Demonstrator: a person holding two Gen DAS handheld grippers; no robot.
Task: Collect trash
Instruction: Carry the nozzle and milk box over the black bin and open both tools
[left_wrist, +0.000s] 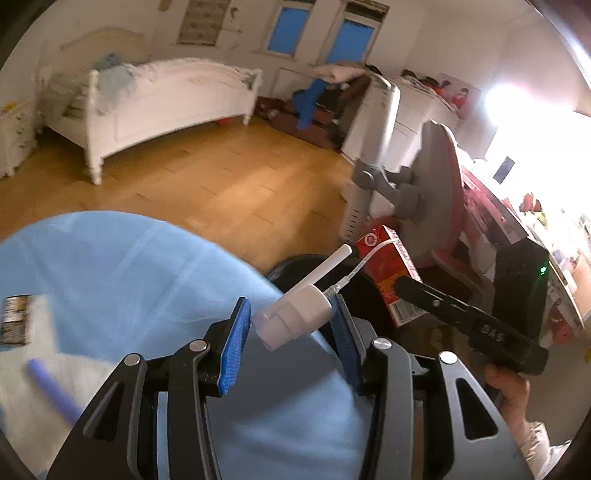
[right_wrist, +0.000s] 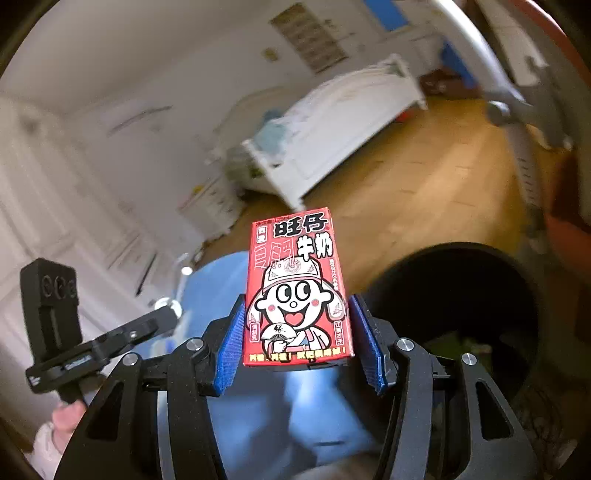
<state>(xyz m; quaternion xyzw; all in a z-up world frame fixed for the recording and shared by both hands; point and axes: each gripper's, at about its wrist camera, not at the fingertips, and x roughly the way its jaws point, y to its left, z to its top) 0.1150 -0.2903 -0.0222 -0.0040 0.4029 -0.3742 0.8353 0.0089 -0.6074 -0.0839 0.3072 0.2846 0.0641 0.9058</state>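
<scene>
Inspector: Left gripper (left_wrist: 291, 325) pinches a white spray nozzle (left_wrist: 295, 314), its long axis pointing up-right, above the blue tabletop (left_wrist: 110, 266).

Clerk: Right gripper (right_wrist: 297, 339) clamps an upright red milk carton (right_wrist: 297, 291) beside the black bin (right_wrist: 461, 258).

Glossy printed milk carton (right_wrist: 298, 291); smooth white plastic spray nozzle (left_wrist: 291, 314); wood floor (left_wrist: 229, 177).

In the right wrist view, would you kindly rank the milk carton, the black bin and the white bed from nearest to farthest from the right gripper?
1. Milk carton, clamped in the right gripper.
2. Black bin, just right, below.
3. White bed, across the floor, farthest.
</scene>
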